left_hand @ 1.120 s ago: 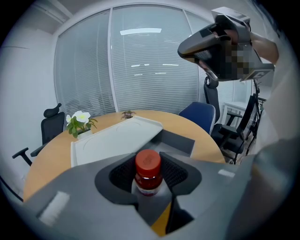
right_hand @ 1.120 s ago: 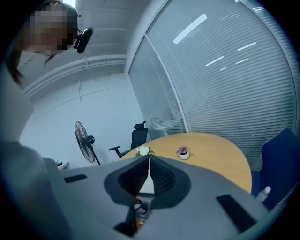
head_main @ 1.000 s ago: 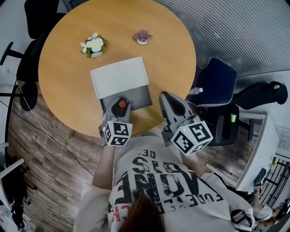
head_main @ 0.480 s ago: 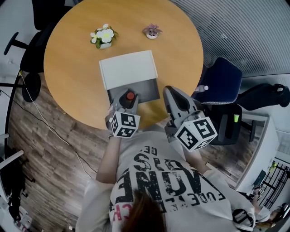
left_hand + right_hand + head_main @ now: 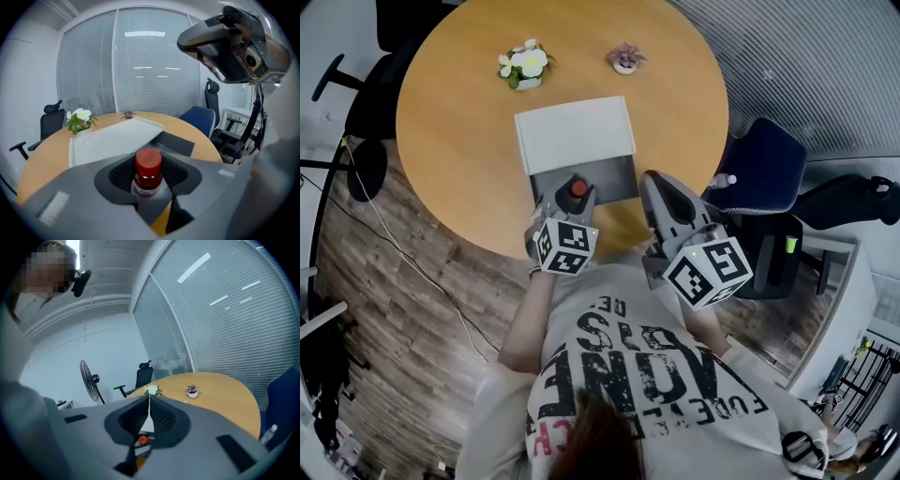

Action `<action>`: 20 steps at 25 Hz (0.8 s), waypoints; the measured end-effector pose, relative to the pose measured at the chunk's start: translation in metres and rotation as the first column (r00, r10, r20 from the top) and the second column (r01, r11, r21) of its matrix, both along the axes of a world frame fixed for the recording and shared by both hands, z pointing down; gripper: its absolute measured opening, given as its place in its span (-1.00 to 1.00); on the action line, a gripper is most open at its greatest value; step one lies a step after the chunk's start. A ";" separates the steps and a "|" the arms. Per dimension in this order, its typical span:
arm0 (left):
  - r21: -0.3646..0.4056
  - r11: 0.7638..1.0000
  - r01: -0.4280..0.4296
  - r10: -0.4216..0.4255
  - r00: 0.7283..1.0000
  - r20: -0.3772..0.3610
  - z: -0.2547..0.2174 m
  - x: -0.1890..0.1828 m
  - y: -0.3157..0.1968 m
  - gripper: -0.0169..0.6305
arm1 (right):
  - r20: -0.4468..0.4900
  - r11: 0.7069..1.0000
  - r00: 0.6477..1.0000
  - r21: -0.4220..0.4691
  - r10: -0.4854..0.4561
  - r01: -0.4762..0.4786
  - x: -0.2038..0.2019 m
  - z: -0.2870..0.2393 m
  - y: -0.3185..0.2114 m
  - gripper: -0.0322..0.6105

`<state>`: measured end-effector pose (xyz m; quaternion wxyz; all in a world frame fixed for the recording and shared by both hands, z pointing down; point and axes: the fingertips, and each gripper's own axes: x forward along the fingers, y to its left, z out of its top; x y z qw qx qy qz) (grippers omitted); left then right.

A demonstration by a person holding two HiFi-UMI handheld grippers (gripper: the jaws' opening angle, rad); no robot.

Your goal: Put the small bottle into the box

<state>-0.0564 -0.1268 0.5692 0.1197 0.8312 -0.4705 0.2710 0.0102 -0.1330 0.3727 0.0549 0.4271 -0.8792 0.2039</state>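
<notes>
We note the left gripper [image 5: 574,199] with its jaws closed on the small bottle [image 5: 148,171], which stands upright with its red-capped end on top and its long axis vertical. In the head view the bottle sits at frame centre, at the near edge of the box [image 5: 614,178]. The grey well of the box lies just beyond the jaws toward the top of the frame, and its white lid [image 5: 575,134] is folded back behind it on the table [image 5: 450,112]. The right gripper [image 5: 662,186] hangs right of the box, jaws pressed together and empty. We judge the left hand nearer: a short reach forward and down should seat the bottle.
</notes>
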 end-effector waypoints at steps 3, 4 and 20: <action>-0.002 1.000 0.002 -0.002 1.000 0.006 0.001 0.000 0.000 -0.44 | -0.001 1.000 1.000 0.001 0.004 -0.004 0.001 0.000 0.000 -0.85; -0.002 1.000 0.002 -0.002 1.000 0.006 0.001 0.000 0.000 -0.43 | -0.003 1.000 1.000 0.002 0.004 -0.004 0.002 -0.001 -0.001 -0.85; -0.053 0.999 -0.007 0.003 0.997 -0.080 -0.004 0.000 0.004 -0.26 | 0.006 1.000 1.000 -0.006 0.020 -0.020 0.010 0.004 -0.002 -0.85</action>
